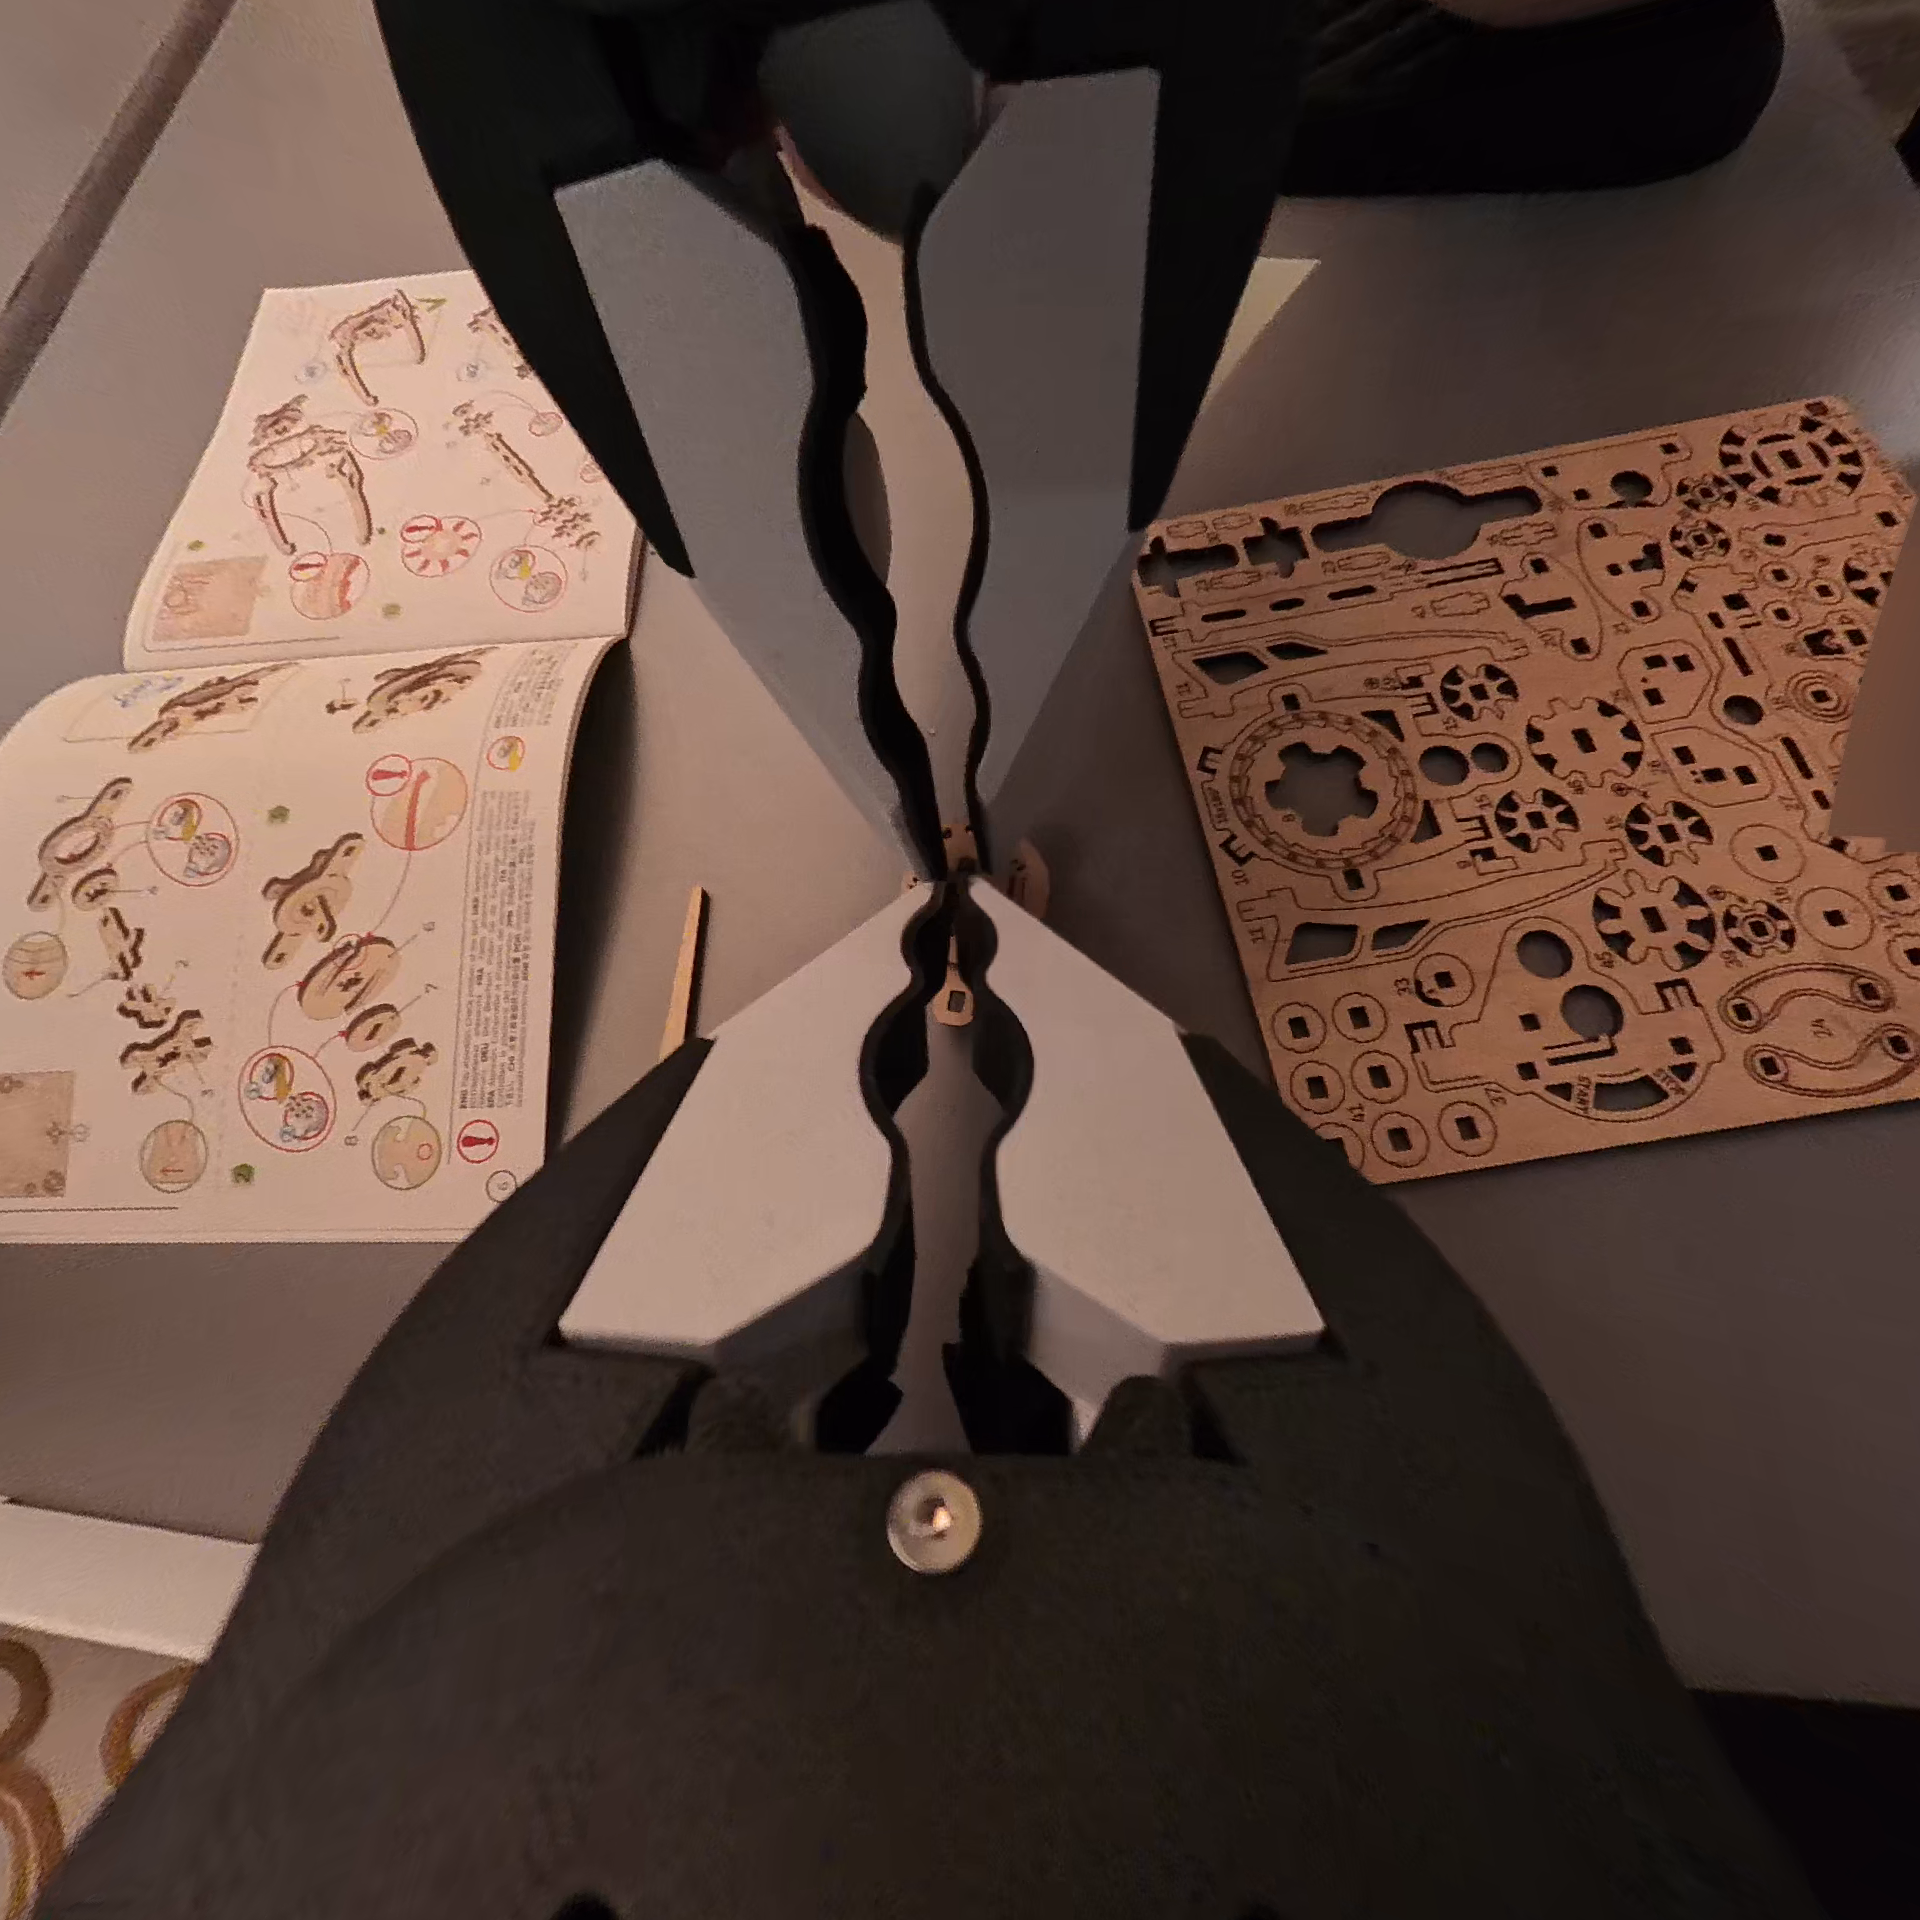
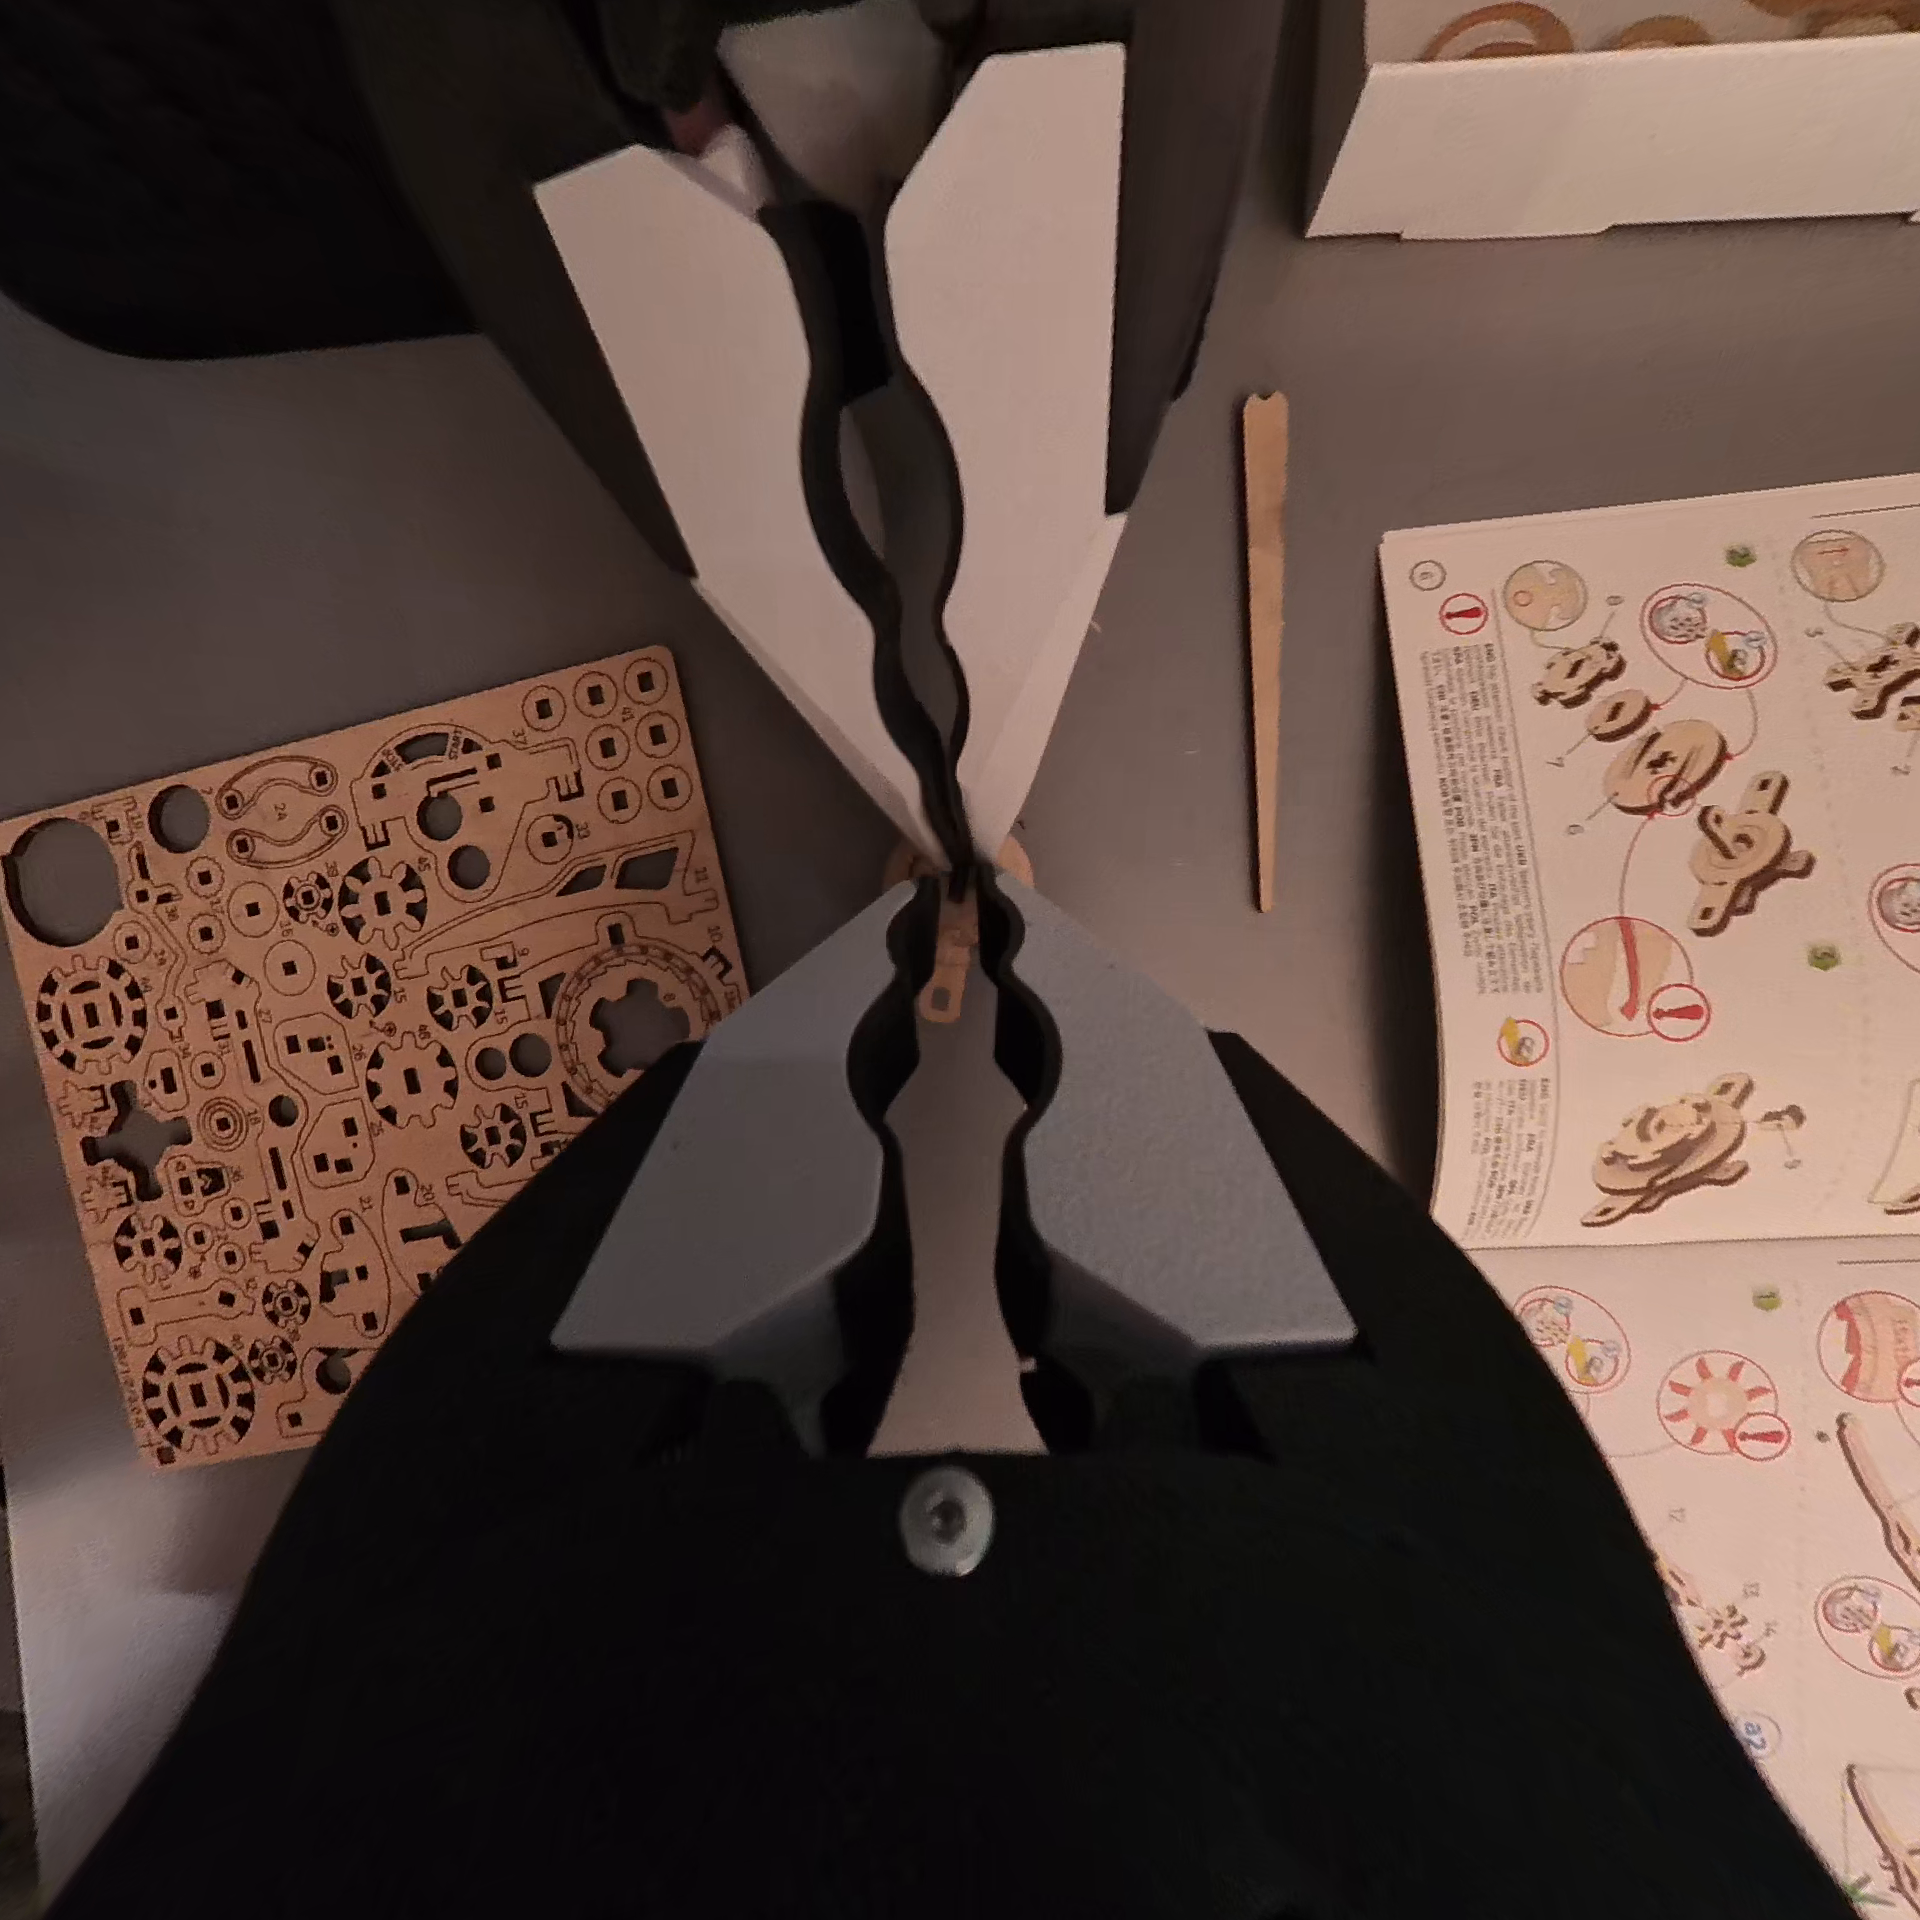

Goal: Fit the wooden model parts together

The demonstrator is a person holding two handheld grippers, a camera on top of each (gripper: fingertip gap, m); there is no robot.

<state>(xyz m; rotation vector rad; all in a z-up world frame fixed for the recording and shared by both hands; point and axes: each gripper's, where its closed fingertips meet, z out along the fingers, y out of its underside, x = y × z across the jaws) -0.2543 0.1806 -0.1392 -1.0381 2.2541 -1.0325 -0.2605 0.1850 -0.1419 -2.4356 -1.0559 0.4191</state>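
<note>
Small wooden part (image 1: pixel 951 1003): pale, thin, flat strip with a square hole at its near end, pinched between my left gripper (image 1: pixel 948 891) tips, jaws narrow and closed on it. The same strip shows in the right wrist view (image 2: pixel 943 987), lying between my right gripper's (image 2: pixel 961 885) jaws, also drawn narrow on it. The two grippers meet tip to tip above the grey bench (image 1: pixel 1558 1351). A second rounded wooden piece (image 2: pixel 1010 860) sits at the junction; which jaws hold it, I cannot tell. Laser-cut plywood sheet (image 1: pixel 1538 790), many parts still in it, lies flat to one side. Open instruction booklet (image 1: pixel 312 831) lies on the other side, a wooden pick (image 2: pixel 1264 644) beside it. White box (image 2: pixel 1610 135) at the far edge.
</note>
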